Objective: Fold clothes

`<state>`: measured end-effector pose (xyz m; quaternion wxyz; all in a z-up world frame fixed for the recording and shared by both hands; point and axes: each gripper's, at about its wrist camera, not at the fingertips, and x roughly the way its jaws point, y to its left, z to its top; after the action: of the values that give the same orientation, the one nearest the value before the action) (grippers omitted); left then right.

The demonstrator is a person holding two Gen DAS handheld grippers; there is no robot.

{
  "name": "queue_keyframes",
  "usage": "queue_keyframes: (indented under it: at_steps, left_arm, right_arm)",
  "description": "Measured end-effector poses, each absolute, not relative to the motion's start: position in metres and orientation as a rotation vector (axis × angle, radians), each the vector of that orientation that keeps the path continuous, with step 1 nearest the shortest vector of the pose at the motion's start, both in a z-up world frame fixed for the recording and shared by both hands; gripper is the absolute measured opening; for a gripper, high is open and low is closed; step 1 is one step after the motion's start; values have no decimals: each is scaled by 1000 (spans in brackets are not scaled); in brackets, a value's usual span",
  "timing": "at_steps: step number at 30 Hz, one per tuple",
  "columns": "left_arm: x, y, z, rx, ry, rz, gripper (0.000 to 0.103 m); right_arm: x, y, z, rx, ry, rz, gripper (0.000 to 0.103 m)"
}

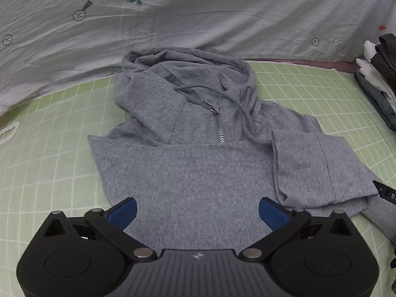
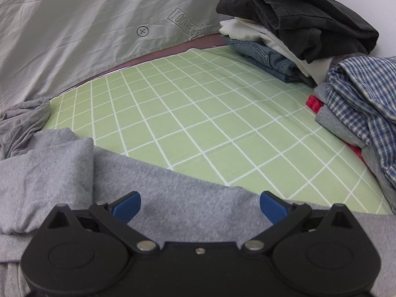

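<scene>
Hoodie (image 1: 198, 163), grey, lay front-up on the green grid-patterned sheet (image 1: 49, 163) in the left wrist view, hood (image 1: 183, 74) toward a pale printed quilt (image 1: 198, 17) at the far side. Zipper (image 1: 219, 126) ran down from the neck; a drawstring (image 1: 245, 113) trailed to its right. One sleeve (image 1: 316, 168) was folded across the body on the right side. Left gripper (image 1: 197, 212) sat over the lower body of the hoodie, blue fingers (image 1: 123, 211) spread wide, nothing between them. Whether the tips touched the fabric could not be told. Stack of folded clothes (image 1: 381, 74) showed at the right edge.

Right wrist view: right gripper (image 2: 200, 206) was over the grey hoodie (image 2: 173, 198) near its edge, blue fingers (image 2: 127, 206) wide apart, gripping nothing. Folded sleeve (image 2: 47, 178) lay to the left, bunched hood (image 2: 22, 121) beyond it. Bare green sheet (image 2: 198, 123) stretched ahead. Far right: a stack with a dark garment (image 2: 297, 12) on top, white cloth (image 2: 259, 34) under it, denim (image 2: 267, 57) at the bottom. Nearer, a blue plaid shirt (image 2: 363, 99) lay heaped over grey and red items (image 2: 314, 104). Quilt (image 2: 86, 29) filled the upper left.
</scene>
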<state>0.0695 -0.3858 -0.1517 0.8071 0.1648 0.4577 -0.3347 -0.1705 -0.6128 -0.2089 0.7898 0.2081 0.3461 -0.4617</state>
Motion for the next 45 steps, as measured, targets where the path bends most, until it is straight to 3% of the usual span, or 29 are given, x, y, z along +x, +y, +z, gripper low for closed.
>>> queue_keyframes:
  at_steps: [6, 11, 14, 15, 16, 17, 18, 31, 38, 40, 42, 44, 45]
  left_arm:
    - [70, -414, -154, 304, 1005, -805, 102]
    - [67, -441, -161, 297, 1021, -921, 86]
    - [66, -455, -166, 288, 1022, -959, 65]
    - [67, -458, -168, 276, 1025, -971, 52]
    - [67, -462, -169, 268, 1031, -979, 27]
    - [68, -464, -170, 268, 1043, -980, 12]
    - [68, -467, -171, 267, 1054, -981, 5]
    - [94, -368, -126, 104, 1122, -788, 5]
    - [119, -303, -140, 91, 1137, -529, 6]
    - [118, -297, -145, 141, 1117, -479, 21]
    - [115, -294, -148, 206, 1085, -441, 28]
    - [109, -292, -146, 236, 1060, -438, 48]
    - [106, -291, -145, 231, 1053, -443, 65]
  right_arm:
    - [-174, -617, -215, 436, 731, -1017, 103]
    - [-169, -615, -216, 427, 713, -1033, 103]
    - [-168, -614, -217, 423, 705, -1036, 103]
    - [-168, -614, -217, 422, 705, -1036, 103]
    - [-168, -614, -217, 421, 704, -1035, 103]
    - [-168, -614, -217, 420, 704, -1034, 103]
    - [-168, -614, -217, 419, 703, -1032, 103]
    - [-164, -615, -214, 449, 741, -1033, 103]
    - [-162, -608, -213, 456, 765, -1015, 103]
    - [-161, -607, -212, 461, 776, -1009, 103]
    - [-160, -608, -211, 468, 783, -1008, 103]
    - [-159, -607, -211, 467, 786, -1002, 103]
    - [-160, -607, -210, 465, 791, -992, 103]
